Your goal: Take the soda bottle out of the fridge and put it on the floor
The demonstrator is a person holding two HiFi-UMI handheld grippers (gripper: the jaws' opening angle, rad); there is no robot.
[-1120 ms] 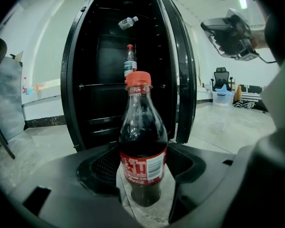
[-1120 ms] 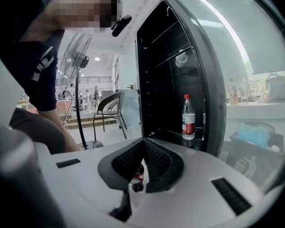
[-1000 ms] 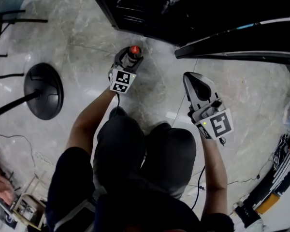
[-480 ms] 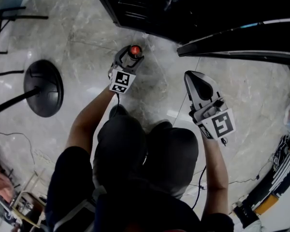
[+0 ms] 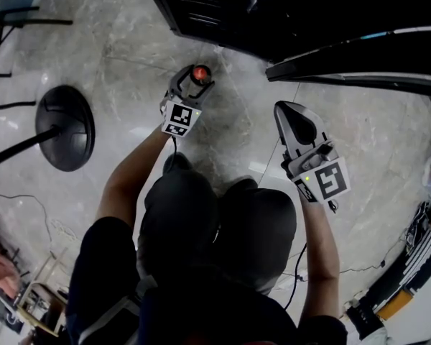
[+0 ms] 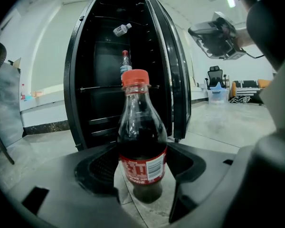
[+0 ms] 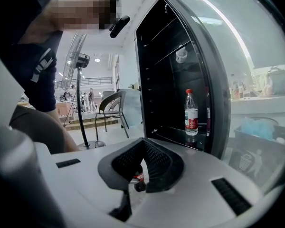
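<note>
A soda bottle (image 6: 142, 146) with dark drink, a red label and a red cap (image 5: 200, 72) stands upright with its base on the marble floor (image 5: 129, 49), just in front of the open black fridge (image 5: 223, 13). My left gripper (image 5: 194, 85) is shut on the bottle's lower body, one jaw at each side. My right gripper (image 5: 286, 112) hangs to the right, shut on nothing; through the slit under its jaws I glimpse the soda bottle (image 7: 137, 177). Another red-capped bottle (image 6: 126, 63) stands on a fridge shelf.
The fridge door (image 5: 359, 56) swings open above my right gripper. A small clear bottle (image 6: 122, 29) lies on an upper shelf. A fan's round black base (image 5: 66, 128) sits on the floor at the left. A chair (image 7: 111, 108) stands beyond. Boxes and cables (image 5: 416, 264) crowd the lower right.
My left gripper and the bottle have edged slightly toward the fridge. The right gripper has hardly moved.
</note>
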